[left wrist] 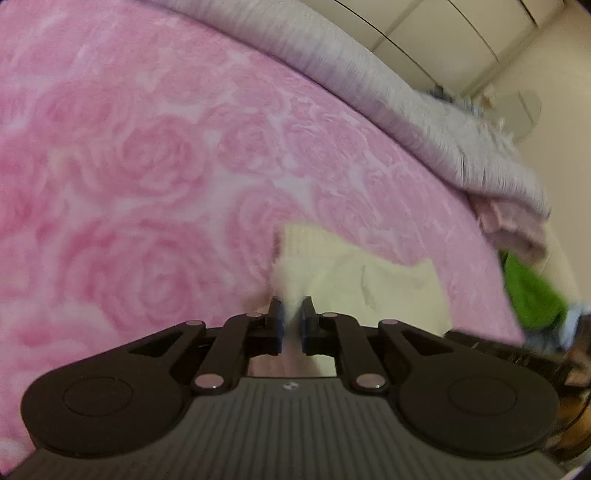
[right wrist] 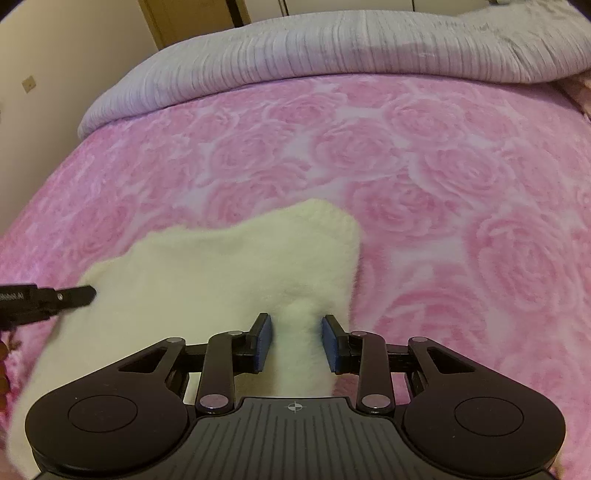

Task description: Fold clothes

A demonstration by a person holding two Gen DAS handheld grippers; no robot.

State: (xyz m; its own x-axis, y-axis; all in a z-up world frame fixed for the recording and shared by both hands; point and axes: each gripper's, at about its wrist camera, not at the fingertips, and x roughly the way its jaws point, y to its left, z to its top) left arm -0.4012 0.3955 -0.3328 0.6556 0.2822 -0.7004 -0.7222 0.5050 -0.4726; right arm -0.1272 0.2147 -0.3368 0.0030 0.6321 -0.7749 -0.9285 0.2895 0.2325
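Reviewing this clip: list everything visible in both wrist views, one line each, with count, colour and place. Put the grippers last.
fluffy garment: one, cream-white, lying on the blanket near both grippers.
rose blanket: one, pink with a rose pattern, covering the bed.
ribbed cover: one, grey, bunched along the far edge of the blanket.
pink cloth: one, pale pink, under the grey cover's end in the left wrist view.
green cloth: one, bright green, beyond the bed's edge, blurred.
cupboard doors: cream, count unclear, behind the bed.
left gripper: one, black with blue pads, closed on a fold of the garment's edge.
right gripper: one, black with blue pads, jaws partly open with a ridge of the garment between them.
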